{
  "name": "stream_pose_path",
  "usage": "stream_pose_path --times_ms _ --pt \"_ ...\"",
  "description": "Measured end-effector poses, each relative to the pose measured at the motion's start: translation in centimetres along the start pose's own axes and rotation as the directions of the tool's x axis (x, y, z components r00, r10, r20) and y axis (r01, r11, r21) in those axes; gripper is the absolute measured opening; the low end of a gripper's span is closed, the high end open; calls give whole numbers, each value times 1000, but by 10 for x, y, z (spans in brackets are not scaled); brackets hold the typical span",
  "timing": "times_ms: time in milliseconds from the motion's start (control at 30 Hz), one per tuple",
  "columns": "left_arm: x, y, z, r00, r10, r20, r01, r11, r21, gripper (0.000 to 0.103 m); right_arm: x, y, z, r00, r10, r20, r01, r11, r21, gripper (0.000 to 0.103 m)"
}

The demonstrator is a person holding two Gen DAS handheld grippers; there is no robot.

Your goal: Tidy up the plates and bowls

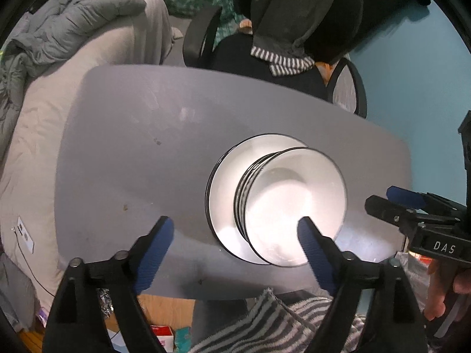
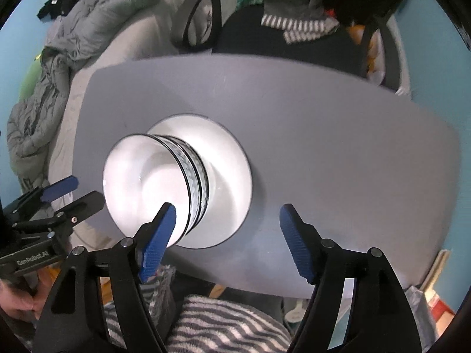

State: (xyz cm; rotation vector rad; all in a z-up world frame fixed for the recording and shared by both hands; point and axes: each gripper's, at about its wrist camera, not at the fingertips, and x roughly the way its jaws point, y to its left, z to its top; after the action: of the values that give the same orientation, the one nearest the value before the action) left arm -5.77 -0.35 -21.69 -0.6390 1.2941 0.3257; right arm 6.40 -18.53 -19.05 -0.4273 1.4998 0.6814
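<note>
Two views show your stacking looks finished. Left wrist: your left hand-held gripper (image 1: 235, 235) hangs released above stacked bowls (image 1: 294, 203) on plates (image 1: 226, 182), mid-worktop (image 1: 132, 147). Right wrist: your right hand-held gripper (image 2: 228, 220) is likewise released, empty.

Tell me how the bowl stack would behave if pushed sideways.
The bowl stack stands tall on the plate, so it would probably tip or slide before the plate moves. The glossy white surfaces look slippery. It seems ceramic or glass, so likely heavy and breakable.
</note>
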Motion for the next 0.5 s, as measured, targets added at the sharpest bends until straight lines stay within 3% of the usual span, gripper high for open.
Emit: stream_pose_path --times_ms 167,500 --pt "-25 -18 -3 999 7 32 -8 1000 30 89 -31 2 -7 996 -16 91 15 1000 8 73" --pt "-85 -45 2 986 14 166 -19 1000 25 89 -91 4 -20 960 -73 272 66 997 36 73"
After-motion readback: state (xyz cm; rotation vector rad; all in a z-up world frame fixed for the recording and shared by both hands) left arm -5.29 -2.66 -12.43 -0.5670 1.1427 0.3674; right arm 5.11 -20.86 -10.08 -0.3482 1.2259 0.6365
